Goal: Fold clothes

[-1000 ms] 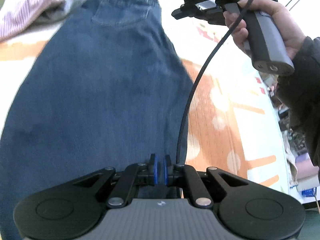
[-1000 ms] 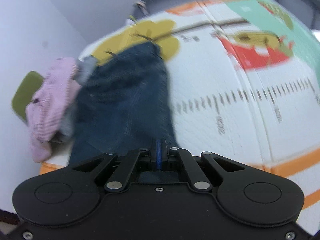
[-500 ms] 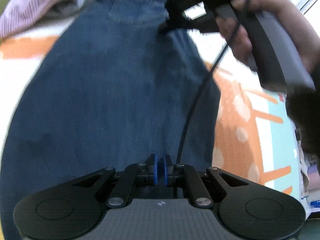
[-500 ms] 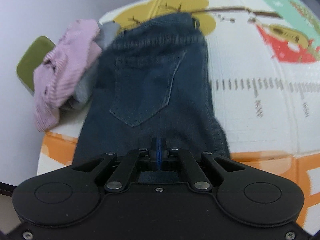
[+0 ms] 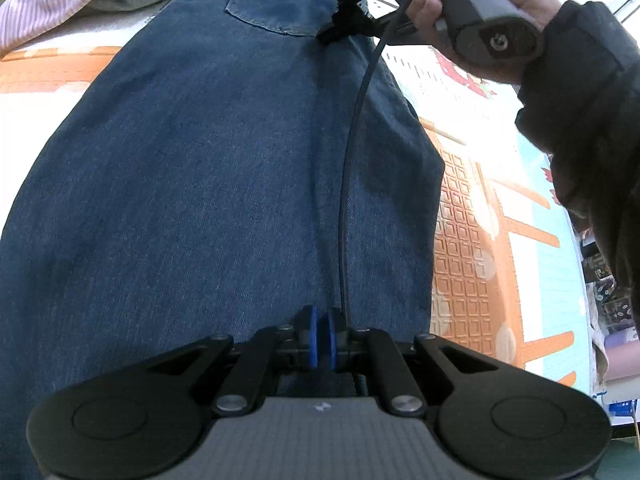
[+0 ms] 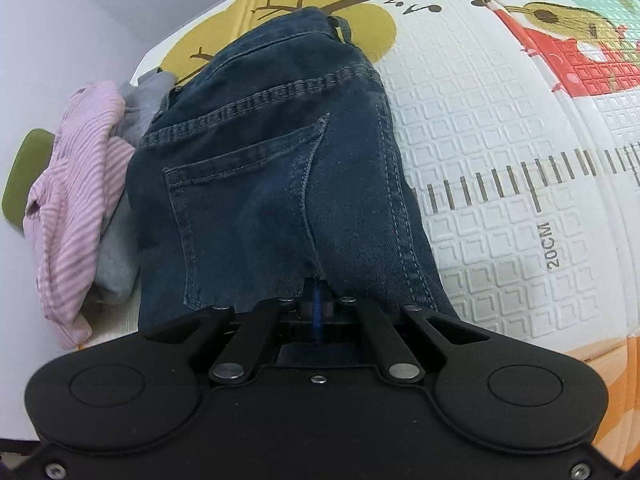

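Note:
Dark blue jeans (image 5: 200, 180) lie lengthwise on a patterned play mat (image 5: 472, 260), back pocket at the far end. At the near end my left gripper (image 5: 320, 340) stands with its blue pads almost together and dark denim in the narrow gap. A person's hand (image 5: 460, 20) holds my right gripper (image 5: 332, 34), whose tip rests on the denim just right of the pocket. In the right wrist view the jeans (image 6: 260, 200) fill the middle, and the right gripper (image 6: 318, 304) is shut, pads together, at the seat seam below the pocket. Whether it pinches cloth is hidden.
A pink striped garment (image 6: 76, 208) and a grey one (image 6: 116, 256) are heaped against the jeans' left side near the waistband. A green object (image 6: 24, 172) sits beyond them by the wall. A black cable (image 5: 348, 200) hangs across the jeans. Bare mat (image 6: 500, 120) lies to the right.
The right gripper has come down and leftward from above the mat onto the jeans' seat beside the pocket. The left gripper has sunk slightly, jaws unchanged.

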`<control>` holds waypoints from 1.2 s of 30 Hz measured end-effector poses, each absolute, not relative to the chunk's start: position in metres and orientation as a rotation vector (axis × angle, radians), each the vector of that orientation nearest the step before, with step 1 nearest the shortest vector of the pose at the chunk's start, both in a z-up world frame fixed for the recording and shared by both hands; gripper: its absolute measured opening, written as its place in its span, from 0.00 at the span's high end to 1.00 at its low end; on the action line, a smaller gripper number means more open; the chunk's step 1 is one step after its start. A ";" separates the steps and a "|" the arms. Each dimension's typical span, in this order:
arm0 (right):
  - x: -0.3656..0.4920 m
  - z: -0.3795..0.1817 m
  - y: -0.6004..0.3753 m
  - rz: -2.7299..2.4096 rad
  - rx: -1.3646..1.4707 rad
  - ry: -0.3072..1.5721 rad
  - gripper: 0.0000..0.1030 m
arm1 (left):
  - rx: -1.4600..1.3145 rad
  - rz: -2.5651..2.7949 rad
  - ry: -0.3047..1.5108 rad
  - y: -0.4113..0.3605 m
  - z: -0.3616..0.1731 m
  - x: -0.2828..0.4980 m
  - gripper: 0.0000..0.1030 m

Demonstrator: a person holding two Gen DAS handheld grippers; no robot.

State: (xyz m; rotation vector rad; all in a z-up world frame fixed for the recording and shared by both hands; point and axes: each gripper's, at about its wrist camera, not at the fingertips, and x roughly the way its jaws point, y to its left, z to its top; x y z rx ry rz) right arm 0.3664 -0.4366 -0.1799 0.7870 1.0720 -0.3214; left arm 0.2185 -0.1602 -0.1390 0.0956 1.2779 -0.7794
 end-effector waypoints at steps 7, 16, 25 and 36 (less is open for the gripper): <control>0.358 -0.163 -0.442 -0.291 0.869 1.039 0.99 | 0.103 -0.775 1.275 -0.161 -0.142 0.208 0.93; 0.373 -0.162 -0.446 -0.357 0.773 1.013 1.00 | 0.115 -0.779 1.270 -0.167 -0.146 0.205 0.93; 0.377 -0.187 -0.452 -0.390 0.762 1.009 1.00 | 0.119 -0.786 1.266 -0.165 -0.147 0.199 0.93; 0.372 -0.130 -0.454 -0.336 0.665 0.934 1.00 | 0.094 -0.807 1.182 -0.175 -0.124 0.191 0.92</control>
